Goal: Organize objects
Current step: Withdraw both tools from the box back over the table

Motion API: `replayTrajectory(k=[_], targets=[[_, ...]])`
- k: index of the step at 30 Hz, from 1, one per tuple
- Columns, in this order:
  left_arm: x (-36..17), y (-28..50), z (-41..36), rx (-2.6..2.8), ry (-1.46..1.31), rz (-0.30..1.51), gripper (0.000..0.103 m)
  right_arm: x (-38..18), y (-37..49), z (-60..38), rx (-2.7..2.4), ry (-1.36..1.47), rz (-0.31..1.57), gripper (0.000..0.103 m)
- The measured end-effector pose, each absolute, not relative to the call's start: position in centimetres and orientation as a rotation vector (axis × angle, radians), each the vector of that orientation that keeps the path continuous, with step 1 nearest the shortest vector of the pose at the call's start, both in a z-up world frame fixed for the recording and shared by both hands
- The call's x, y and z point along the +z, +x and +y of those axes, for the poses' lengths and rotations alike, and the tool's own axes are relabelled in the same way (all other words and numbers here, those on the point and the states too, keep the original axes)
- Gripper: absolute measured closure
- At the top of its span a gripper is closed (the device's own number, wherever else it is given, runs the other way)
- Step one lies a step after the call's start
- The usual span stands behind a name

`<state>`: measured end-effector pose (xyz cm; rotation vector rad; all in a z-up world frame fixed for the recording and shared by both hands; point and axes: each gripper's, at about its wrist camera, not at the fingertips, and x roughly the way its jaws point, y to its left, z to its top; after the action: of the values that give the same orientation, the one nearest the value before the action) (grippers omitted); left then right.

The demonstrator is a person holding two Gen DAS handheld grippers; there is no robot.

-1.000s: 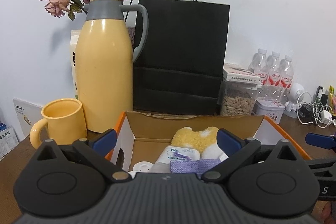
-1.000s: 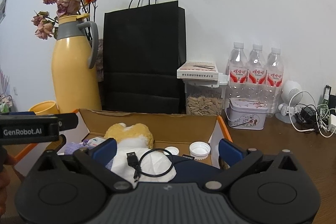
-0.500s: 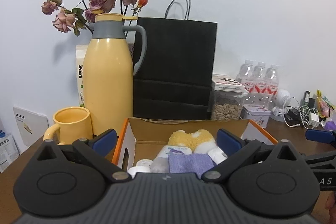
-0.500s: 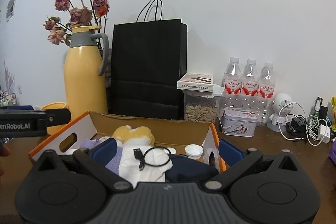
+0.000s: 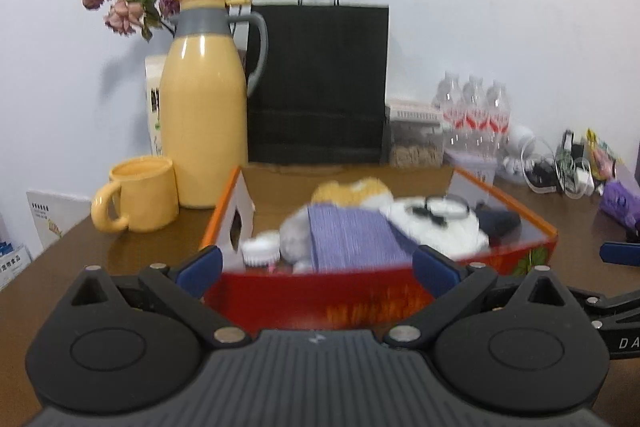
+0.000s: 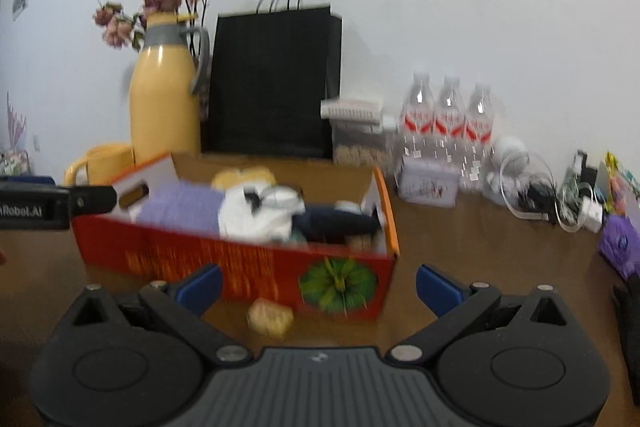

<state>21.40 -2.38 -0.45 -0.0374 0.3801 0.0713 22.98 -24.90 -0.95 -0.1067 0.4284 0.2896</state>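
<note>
The red cardboard box (image 6: 236, 251) sits mid-table (image 6: 460, 259), heaped with a purple cloth (image 5: 352, 239), white cloth (image 6: 256, 215) and a dark bundle (image 6: 336, 221). A small tan block (image 6: 270, 315) lies loose just near its front wall. Risk: the heap stands above the rim, so a nudge could spill it. Left gripper (image 5: 316, 267) and right gripper (image 6: 318, 279) both have jaws spread, empty. A yellow jug (image 5: 204, 123) stands far left.

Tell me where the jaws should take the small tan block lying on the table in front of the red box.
Grip the small tan block across its short sides, coming down from above. It lies flat and low on the table, close to the red box wall behind it, so a level approach looks cramped.
</note>
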Motion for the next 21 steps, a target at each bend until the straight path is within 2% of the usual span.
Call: replayTrajectory(k=[8,18,21], targets=[[-2.7,20.3,-3.4,0.073,-0.007,0.457,0.0,-3.2,21.7,-26.6,0.252,-0.111,0.528,0.0],[-3.6,20.2,-3.1,0.068,-0.022,0.506,0.0,-4.3,24.5,-26.3,0.281,-0.054,0.647,0.0],[-3.6,20.3,-3.1,0.068,-0.022,0.507,0.0,-4.5,25.9,-26.0,0.287,-0.044,0.664,0.007]])
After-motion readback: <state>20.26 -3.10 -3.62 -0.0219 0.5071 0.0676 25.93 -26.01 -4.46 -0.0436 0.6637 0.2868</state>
